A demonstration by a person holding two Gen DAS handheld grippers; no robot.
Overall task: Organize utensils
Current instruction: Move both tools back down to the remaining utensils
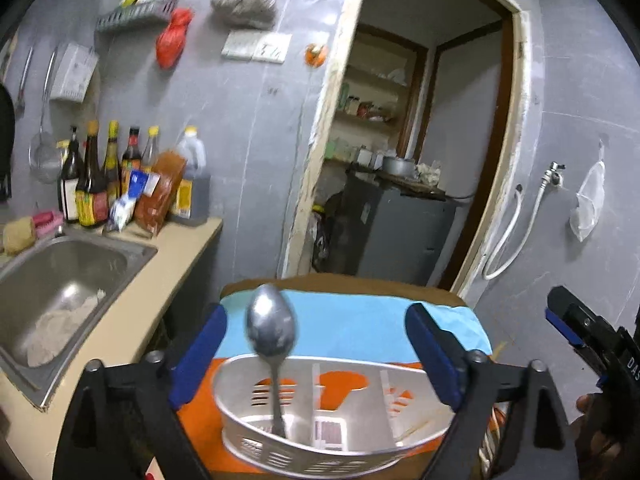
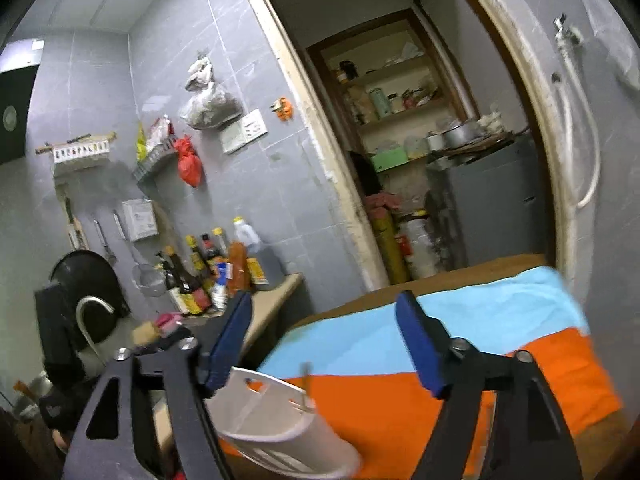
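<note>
Spoon (image 1: pixel 271 325) standing bowl-up in the left compartment of the caddy (image 1: pixel 332 420), handle down among the slots, leaning slightly left. White caddy split by two upright dividers into three compartments; middle one holding something flat and striped at the bottom, too blurred to name; right one with thin pale sticks, hard to make out. Caddy sitting on the orange part of a cloth (image 1: pixel 352 328), blue part beyond it, brown table edge (image 1: pixel 400 284) past that.

Left gripper (image 1: pixel 316 344) spread wide just above the caddy, blue pads either side of the spoon's bowl, touching nothing. Right gripper (image 2: pixel 326 344) likewise spread wide, holding nothing; in the right wrist view the caddy (image 2: pixel 280 424) low between its fingers, near the left pad. Right gripper also seen at the far right edge of the left wrist view (image 1: pixel 576 332), well apart from the caddy.

To the left, steel sink (image 1: pixel 60 280) set in a beige counter (image 1: pixel 172 248), pale lump inside. Bottles (image 1: pixel 100 176) lined up against the grey tiled wall behind the counter. Red bag (image 1: pixel 173 38) hanging under a wall rack. Open doorway (image 1: pixel 404 152) straight ahead, shelves and a grey cabinet inside.
</note>
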